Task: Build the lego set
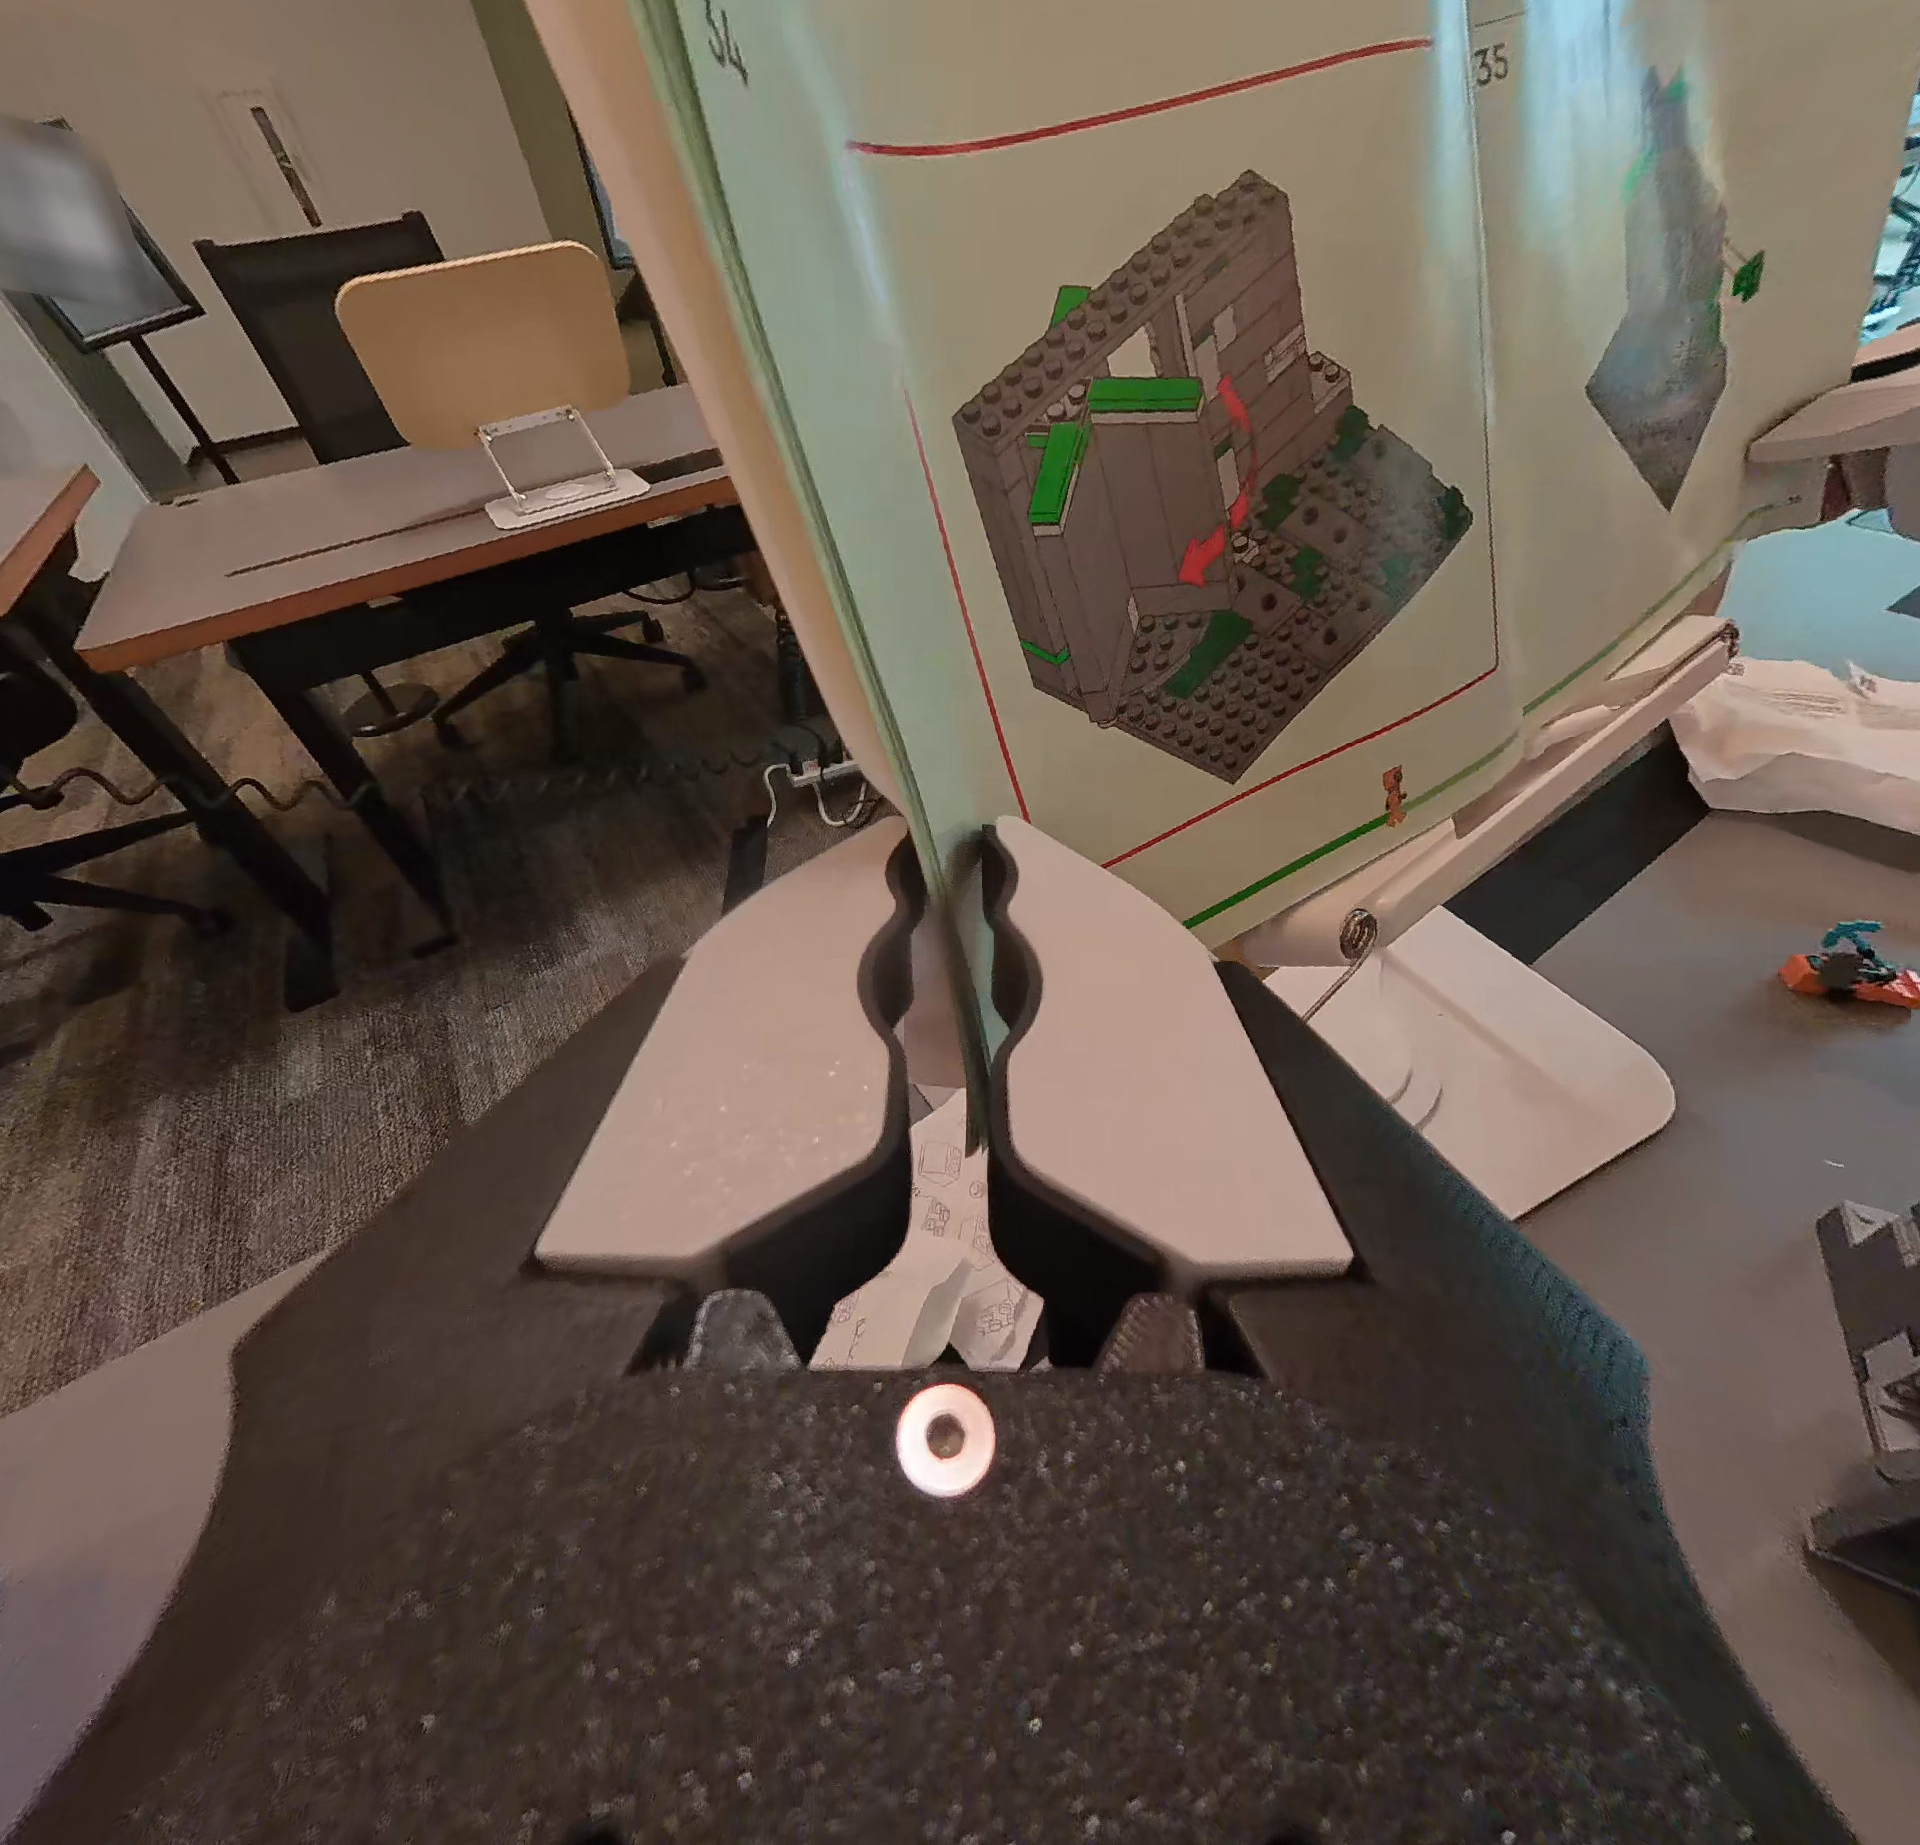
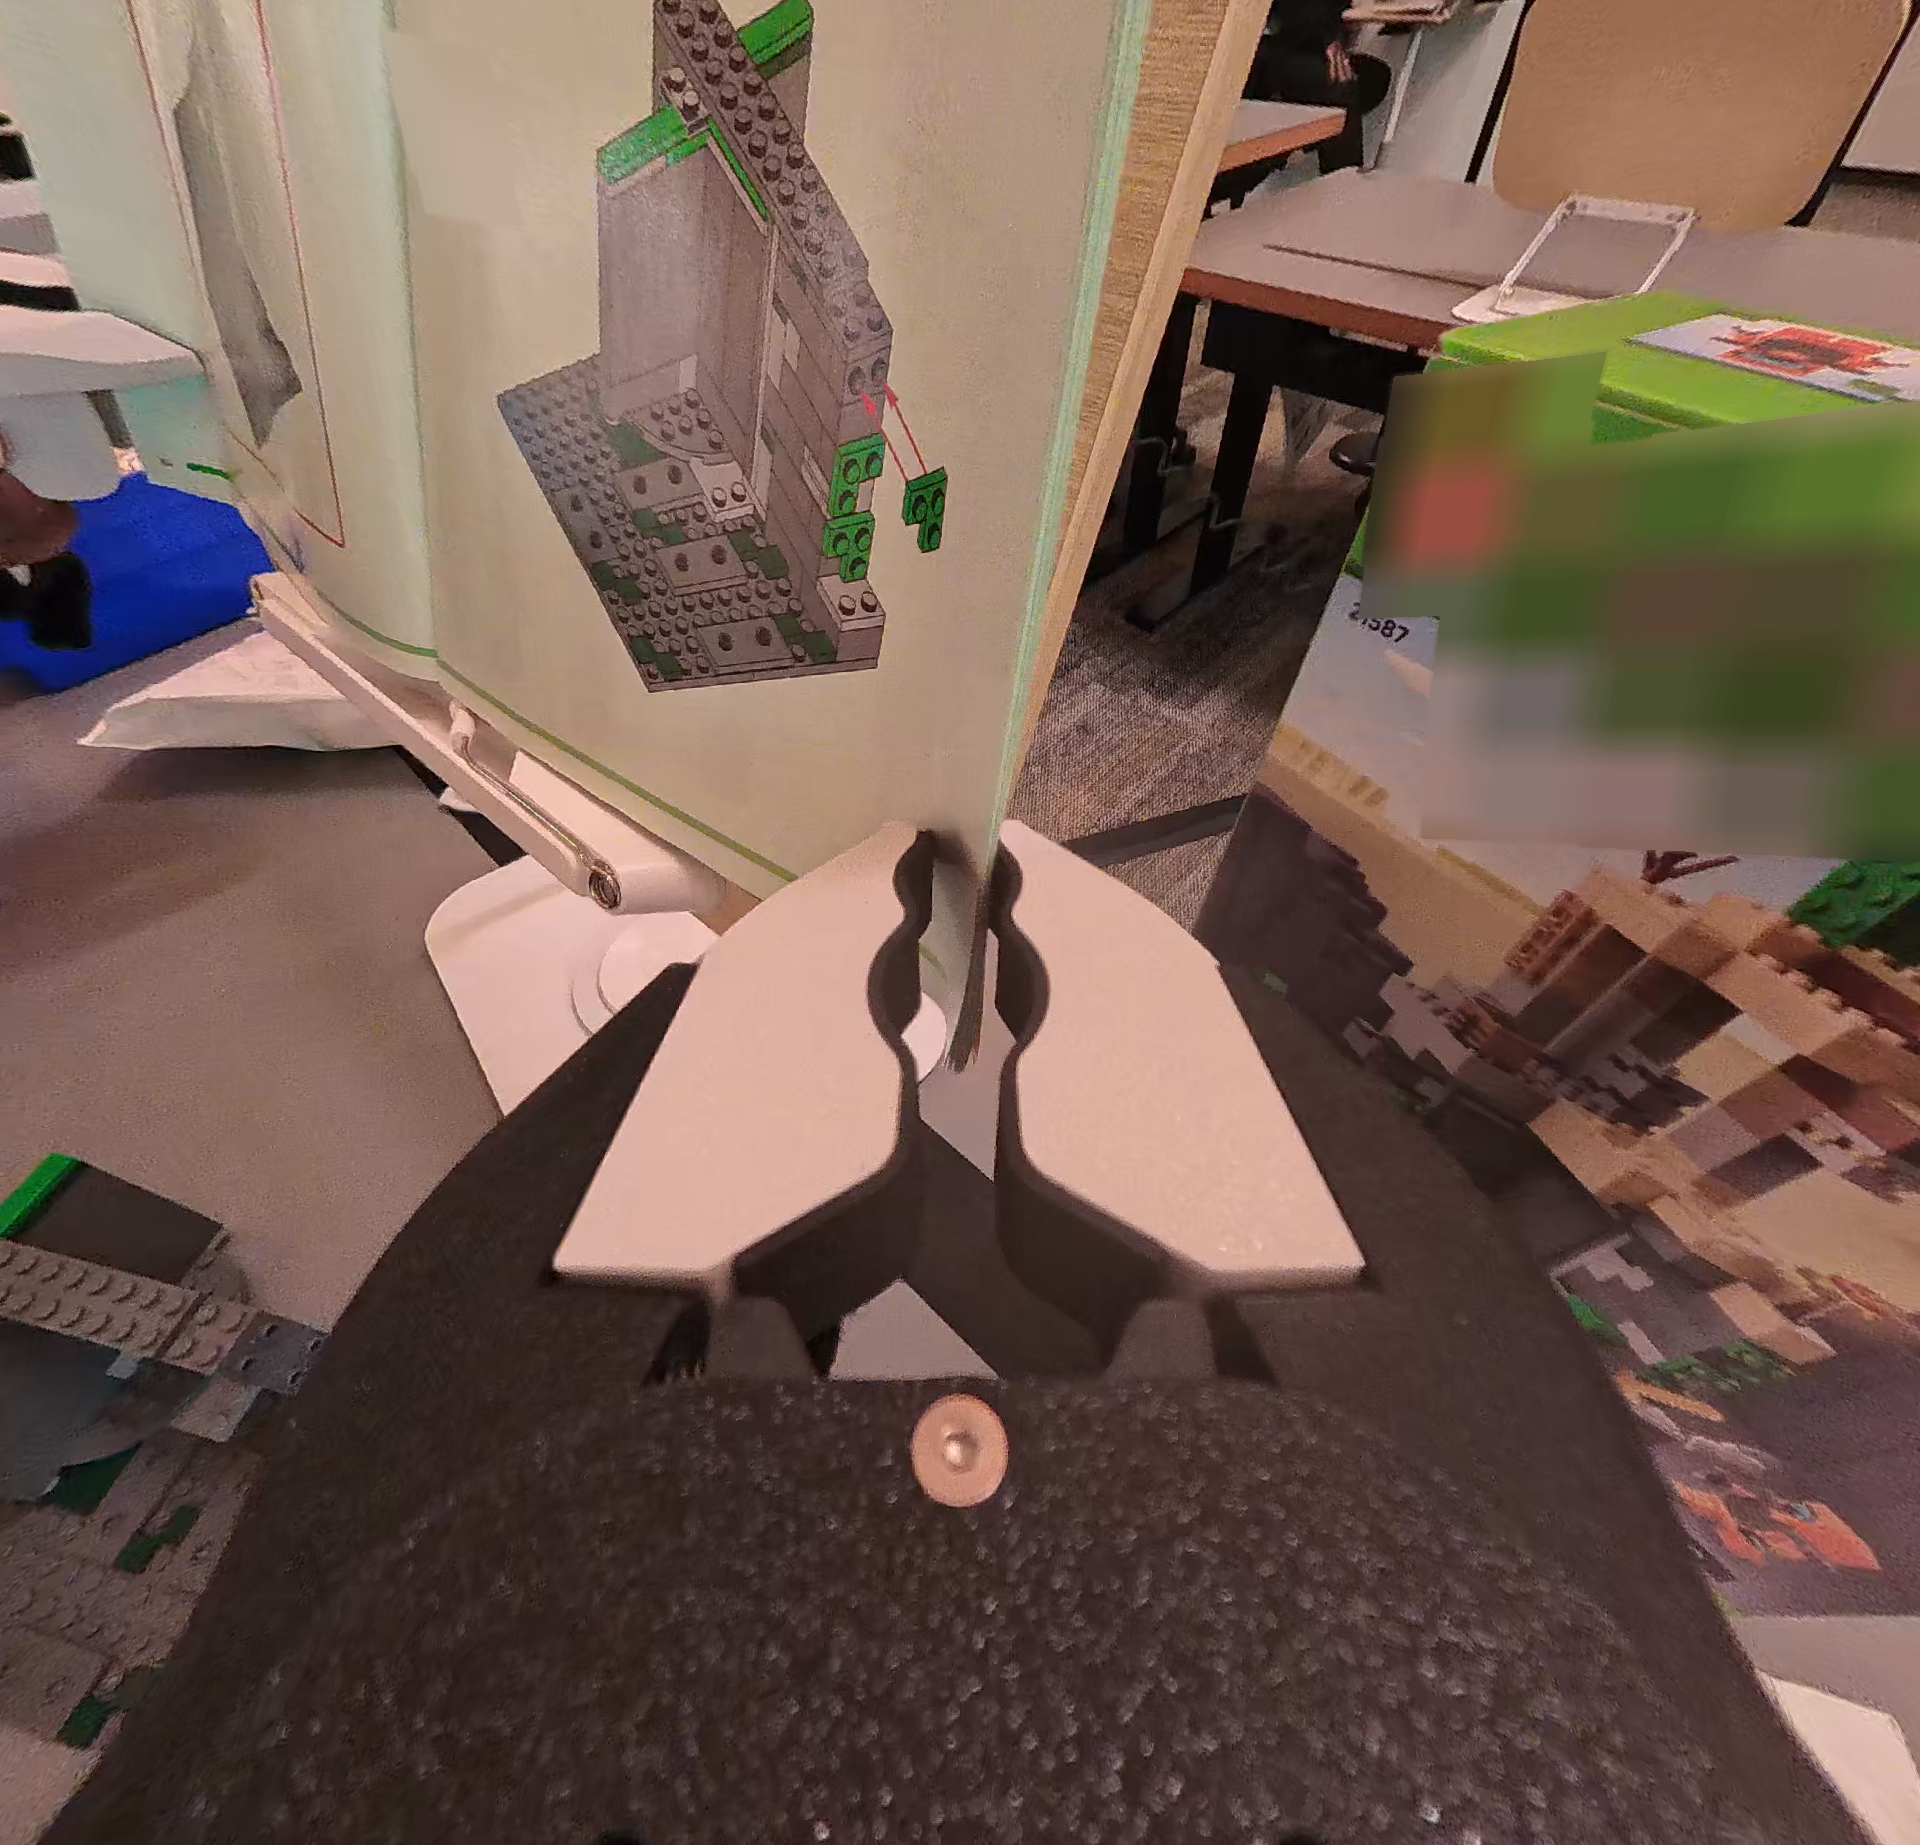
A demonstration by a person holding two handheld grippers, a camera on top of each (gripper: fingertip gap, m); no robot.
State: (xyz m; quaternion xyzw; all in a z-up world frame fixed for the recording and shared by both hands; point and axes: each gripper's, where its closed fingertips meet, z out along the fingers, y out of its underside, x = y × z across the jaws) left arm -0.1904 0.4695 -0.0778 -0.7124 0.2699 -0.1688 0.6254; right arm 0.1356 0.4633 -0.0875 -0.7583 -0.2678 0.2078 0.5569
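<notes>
Left claw (image 1: 951,891): fingers nearly closed, pinching the lower left edge of the open instruction booklet (image 1: 1195,445). Right claw (image 2: 961,896): same narrow gap, pinching the booklet's (image 2: 727,341) lower right edge. The booklet stands upright on a white book stand (image 1: 1455,1047) near the far edge of the grey tabletop (image 1: 1714,1120), its pages bowed between the two claws.

Containers: a blue bin (image 2: 135,590) sits at the far left of the tabletop behind the stand; something brown and dark is in front of or in it, cannot tell which. The lego box (image 2: 1558,1120) lies at the right side of the tabletop, printed face up, partly covered by a blurred patch; its contents are not visible.

Left wrist view only: a small orange and teal lego piece (image 1: 1849,974) on the tabletop right of the stand; crumpled white paper bag (image 1: 1808,735) behind it; a dark grey partial build (image 1: 1870,1359) at the right edge; printed paper (image 1: 935,1276) beneath the claw; a neighbouring desk (image 1: 364,538) with a wooden panel and office chairs.

Right wrist view only: grey studded plates with green trim, the lego build (image 2: 114,1307), at the near left of the tabletop; the stand's base (image 2: 520,964) and hinge arm from the other side.
</notes>
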